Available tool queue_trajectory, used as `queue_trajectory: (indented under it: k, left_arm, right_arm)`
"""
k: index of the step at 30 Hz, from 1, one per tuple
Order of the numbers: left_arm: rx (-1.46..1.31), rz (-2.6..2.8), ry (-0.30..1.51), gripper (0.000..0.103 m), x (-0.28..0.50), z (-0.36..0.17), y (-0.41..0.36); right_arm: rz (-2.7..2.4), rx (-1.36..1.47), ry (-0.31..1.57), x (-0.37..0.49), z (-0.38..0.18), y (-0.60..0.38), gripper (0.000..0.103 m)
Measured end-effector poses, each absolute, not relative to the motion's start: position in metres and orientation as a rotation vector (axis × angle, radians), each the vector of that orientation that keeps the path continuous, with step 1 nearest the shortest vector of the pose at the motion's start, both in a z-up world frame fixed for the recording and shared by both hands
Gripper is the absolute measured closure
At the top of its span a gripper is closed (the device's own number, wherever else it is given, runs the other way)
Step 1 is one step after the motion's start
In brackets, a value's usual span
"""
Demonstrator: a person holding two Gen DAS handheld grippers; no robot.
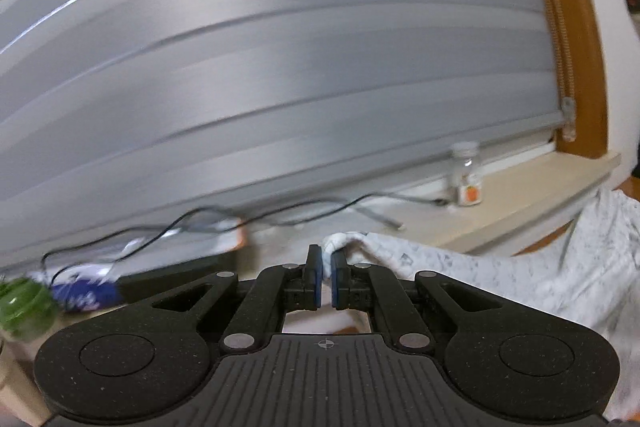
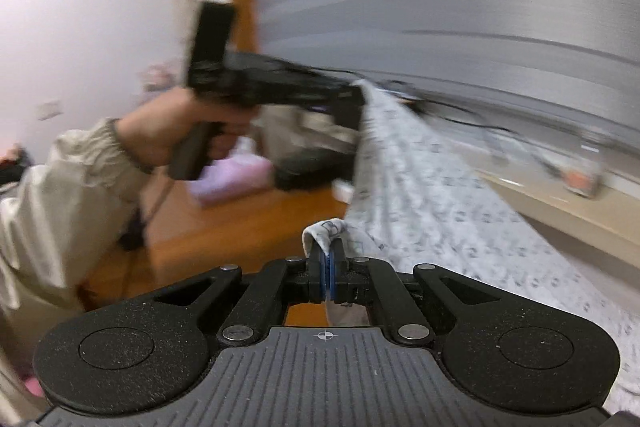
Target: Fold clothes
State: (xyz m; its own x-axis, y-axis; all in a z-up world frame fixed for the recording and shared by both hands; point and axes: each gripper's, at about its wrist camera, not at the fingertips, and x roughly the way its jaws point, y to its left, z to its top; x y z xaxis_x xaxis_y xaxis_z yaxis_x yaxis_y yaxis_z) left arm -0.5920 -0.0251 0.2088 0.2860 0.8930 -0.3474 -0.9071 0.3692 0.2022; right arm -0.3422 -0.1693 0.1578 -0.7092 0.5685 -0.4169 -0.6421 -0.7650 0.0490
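Observation:
A white garment with a small grey print [image 1: 520, 275] hangs in the air, stretched between both grippers. My left gripper [image 1: 326, 259] is shut on one bunched corner of it; the cloth runs off to the right. In the right wrist view my right gripper [image 2: 329, 259] is shut on another corner, and the garment [image 2: 432, 195] rises up to the left gripper [image 2: 352, 103], held by a hand in a beige sleeve. Both views are blurred by motion.
Grey window blinds [image 1: 280, 67] fill the background. A pale windowsill [image 1: 520, 195] carries a small clear jar [image 1: 466, 175] and black cables [image 1: 280, 215]. A green jar [image 1: 24, 307] is at lower left. A wooden floor [image 2: 224, 227] lies below.

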Motion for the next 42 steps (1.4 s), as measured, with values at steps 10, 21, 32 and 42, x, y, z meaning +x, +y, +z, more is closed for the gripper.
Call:
queue_trajectory:
  k: [10, 21, 32, 42]
  left_arm:
    - [-0.124, 1.192, 0.544, 0.086, -0.599, 0.174, -0.014]
    - [-0.102, 0.991, 0.553, 0.066, -0.489, 0.143, -0.006]
    - [-0.105, 0.711, 0.56, 0.059, -0.306, 0.107, 0.006]
    - [-0.17, 0.583, 0.503, 0.056, -0.215, 0.078, 0.022]
  right_arm:
    - [2.315, -0.581, 0.264, -0.362, 0.143, -0.149, 0.066]
    - [1.994, -0.552, 0.309, -0.215, 0.114, -0.14, 0.064]
    - [1.664, -0.447, 0.47, -0.046, 0.072, -0.134, 0.063]
    - [1.616, -0.319, 0.579, -0.015, 0.066, -0.088, 0.054]
